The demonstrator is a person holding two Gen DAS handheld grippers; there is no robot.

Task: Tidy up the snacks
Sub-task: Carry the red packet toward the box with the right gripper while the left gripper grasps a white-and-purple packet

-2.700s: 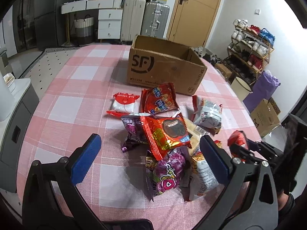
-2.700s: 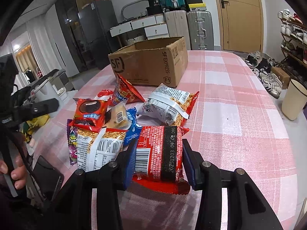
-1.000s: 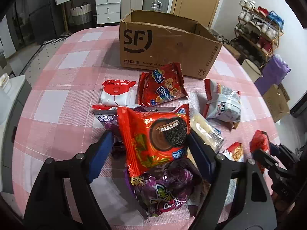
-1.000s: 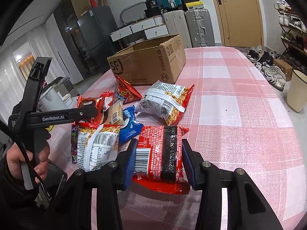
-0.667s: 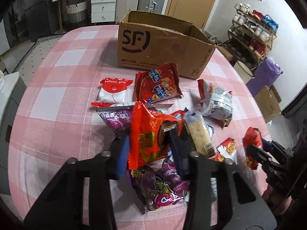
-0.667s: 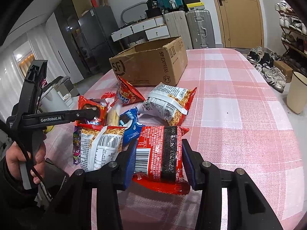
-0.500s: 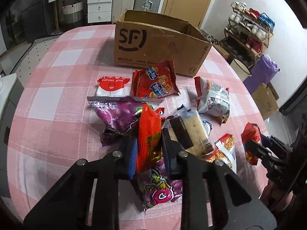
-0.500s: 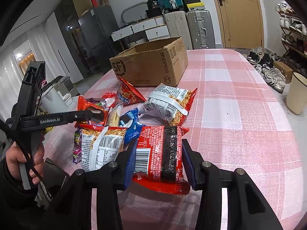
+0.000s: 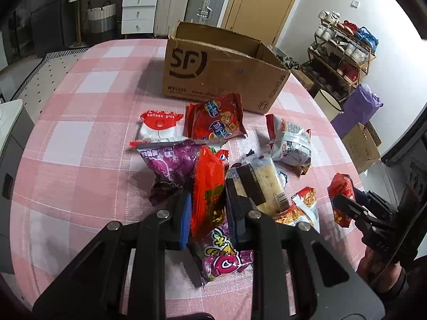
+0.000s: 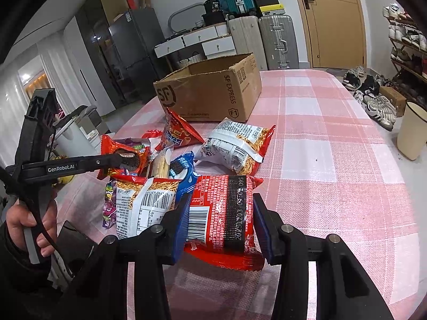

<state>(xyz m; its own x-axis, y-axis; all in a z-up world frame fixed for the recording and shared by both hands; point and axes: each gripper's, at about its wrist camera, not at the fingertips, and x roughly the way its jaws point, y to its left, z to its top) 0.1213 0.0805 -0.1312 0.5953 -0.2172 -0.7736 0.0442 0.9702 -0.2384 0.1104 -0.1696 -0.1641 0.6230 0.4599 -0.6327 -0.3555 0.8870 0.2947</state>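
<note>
A red-orange cookie packet (image 9: 208,192) is clamped edge-on between the two pads, squeezed narrow and standing upright. Just under it, a purple candy bag (image 9: 224,256) is lying flat, and a second purple bag (image 9: 170,160) is seen ahead of the left finger. Beside the right finger, a clear-wrapped pale cake bar (image 9: 264,181) is lying tilted. Farther ahead, a red snack bag (image 9: 216,120) and a white pouch with a red top (image 9: 158,126) are placed flat, before the open cardboard box (image 9: 221,69). A red noodle packet (image 10: 224,213) is gripped by its sides, back face up, barcode shown.
</note>
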